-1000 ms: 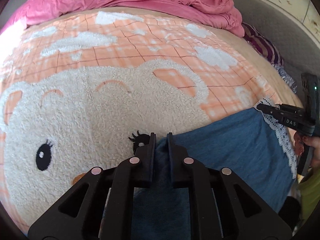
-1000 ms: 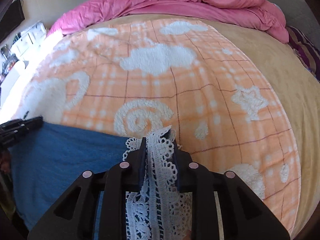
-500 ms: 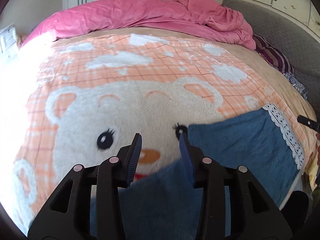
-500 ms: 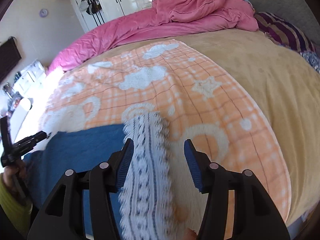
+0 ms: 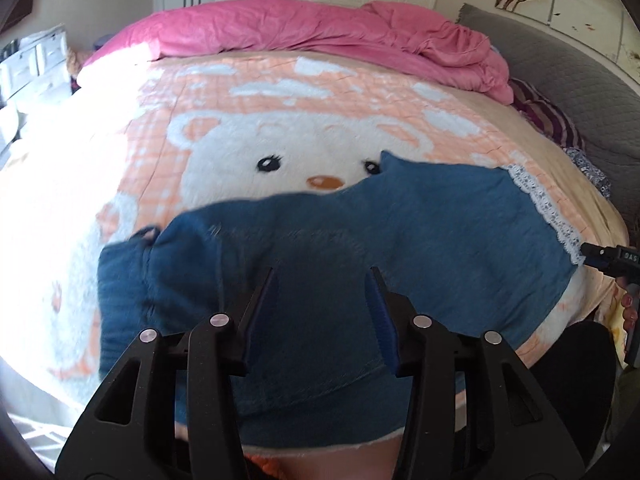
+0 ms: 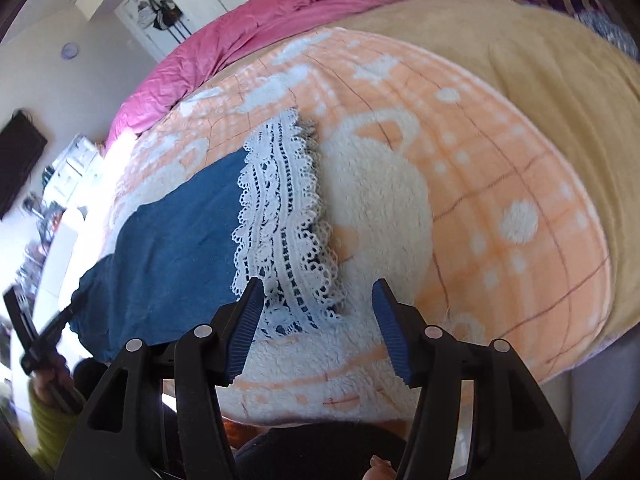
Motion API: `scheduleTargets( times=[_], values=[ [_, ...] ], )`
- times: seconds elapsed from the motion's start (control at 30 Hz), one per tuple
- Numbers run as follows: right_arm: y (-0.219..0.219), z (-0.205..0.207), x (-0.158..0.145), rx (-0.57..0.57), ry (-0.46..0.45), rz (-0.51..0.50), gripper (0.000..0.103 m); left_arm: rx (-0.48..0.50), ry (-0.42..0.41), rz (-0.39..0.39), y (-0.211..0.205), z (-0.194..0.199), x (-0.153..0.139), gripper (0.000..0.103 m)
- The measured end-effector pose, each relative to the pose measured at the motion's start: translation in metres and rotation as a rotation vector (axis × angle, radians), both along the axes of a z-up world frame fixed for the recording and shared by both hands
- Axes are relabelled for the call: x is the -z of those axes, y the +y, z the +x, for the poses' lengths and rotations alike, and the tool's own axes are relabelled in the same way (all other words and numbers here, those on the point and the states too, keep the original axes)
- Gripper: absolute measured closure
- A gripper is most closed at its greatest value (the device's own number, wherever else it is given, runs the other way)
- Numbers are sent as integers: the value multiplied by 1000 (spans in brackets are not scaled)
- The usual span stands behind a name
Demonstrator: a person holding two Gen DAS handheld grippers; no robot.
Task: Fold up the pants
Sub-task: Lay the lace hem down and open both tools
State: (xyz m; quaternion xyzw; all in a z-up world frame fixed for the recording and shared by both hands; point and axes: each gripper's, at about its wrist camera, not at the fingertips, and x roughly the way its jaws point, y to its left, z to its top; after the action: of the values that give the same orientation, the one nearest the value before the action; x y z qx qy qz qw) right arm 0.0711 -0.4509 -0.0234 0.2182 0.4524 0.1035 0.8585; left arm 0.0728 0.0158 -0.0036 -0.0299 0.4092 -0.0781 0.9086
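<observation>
Both the left gripper (image 5: 322, 304) and the right gripper (image 6: 318, 320) hang released above the blue pants (image 5: 400, 240), which lie flat across the near edge of the blanket (image 5: 320, 92), so 1 fold looks laid and the next move calls for regrasping an end to fold again.

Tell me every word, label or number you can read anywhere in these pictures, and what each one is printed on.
"DAS": small white letters, partly cut off, on the black body of the right tongs, at the right edge of the left camera's view.
No print shows on the blue pants, their lace hem, the bear blanket or the left tongs.
The cluttered shelves are too blurred to read.
</observation>
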Motion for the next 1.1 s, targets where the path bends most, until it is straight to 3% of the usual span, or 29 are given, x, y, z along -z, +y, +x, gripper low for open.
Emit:
scheduleTargets(
  times=[0.1, 0.13, 0.23, 0.37, 0.47, 0.57, 0.67, 0.8, 0.93, 1.1],
  values=[
    [-1, 3, 6, -10, 13, 80, 50, -48, 20, 42, 6, 2, 7, 64],
    [2, 5, 8, -25, 27, 76, 67, -87, 39, 75, 8, 4, 10, 64],
    [11, 2, 2, -55, -11, -22, 84, -171, 86, 122, 18, 12, 21, 64],
    [13, -15, -7, -50, -37, -156, 86, -204, 85, 107, 31, 8, 21, 70],
    [18, -14, 5, -57, -2, -196, 83, -197, 86, 113, 32, 8, 24, 70],
    [16, -15, 8, -48, -4, -159, 72, -196, 88, 96, 34, 6, 24, 70],
    [14, -20, 6, -30, -15, -154, 68, -191, 81, 87, 35, 4, 23, 69],
    [7, -38, -11, 56, -72, -178, 45, -172, 60, 101, 28, -3, 17, 62],
    [12, -55, -24, 63, -127, -209, 45, -148, 20, 133, 15, -16, 6, 45],
    [44, -63, -41, 2, -201, -239, 44, -97, -20, 141, -6, -29, -11, 37]
  ],
)
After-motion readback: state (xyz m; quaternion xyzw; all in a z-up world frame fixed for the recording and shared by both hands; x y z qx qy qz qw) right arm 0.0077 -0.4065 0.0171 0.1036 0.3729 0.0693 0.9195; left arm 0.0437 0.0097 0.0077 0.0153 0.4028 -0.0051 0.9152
